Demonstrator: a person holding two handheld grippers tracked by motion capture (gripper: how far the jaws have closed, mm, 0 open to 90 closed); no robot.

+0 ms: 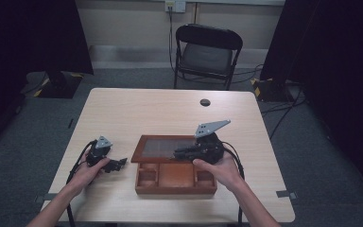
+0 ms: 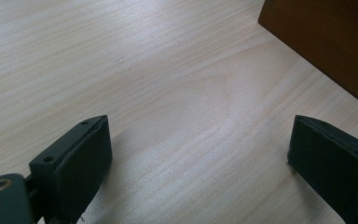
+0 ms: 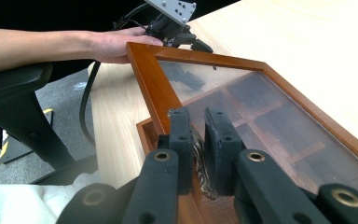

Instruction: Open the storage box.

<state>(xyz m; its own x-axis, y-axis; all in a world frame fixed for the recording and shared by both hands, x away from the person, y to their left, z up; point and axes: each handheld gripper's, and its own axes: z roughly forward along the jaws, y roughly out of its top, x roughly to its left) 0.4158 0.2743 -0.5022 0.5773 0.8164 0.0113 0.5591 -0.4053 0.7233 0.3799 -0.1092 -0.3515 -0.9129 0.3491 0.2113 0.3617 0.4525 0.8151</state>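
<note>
The reddish-brown wooden box with a glass-panelled sliding lid (image 1: 163, 147) sits at table centre. The right gripper (image 3: 196, 142) pinches the lid's small metal pull; the left gripper (image 2: 198, 161), at nine o'clock, gapes empty. The glass looks fragile and stiff, so the pull seems the safest hold.

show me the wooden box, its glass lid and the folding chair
wooden box (image 1: 175, 185), high view, on its open front compartments
glass lid (image 3: 270, 112), right gripper view, on the glass pane
folding chair (image 1: 205, 57), high view, on the seat
</note>
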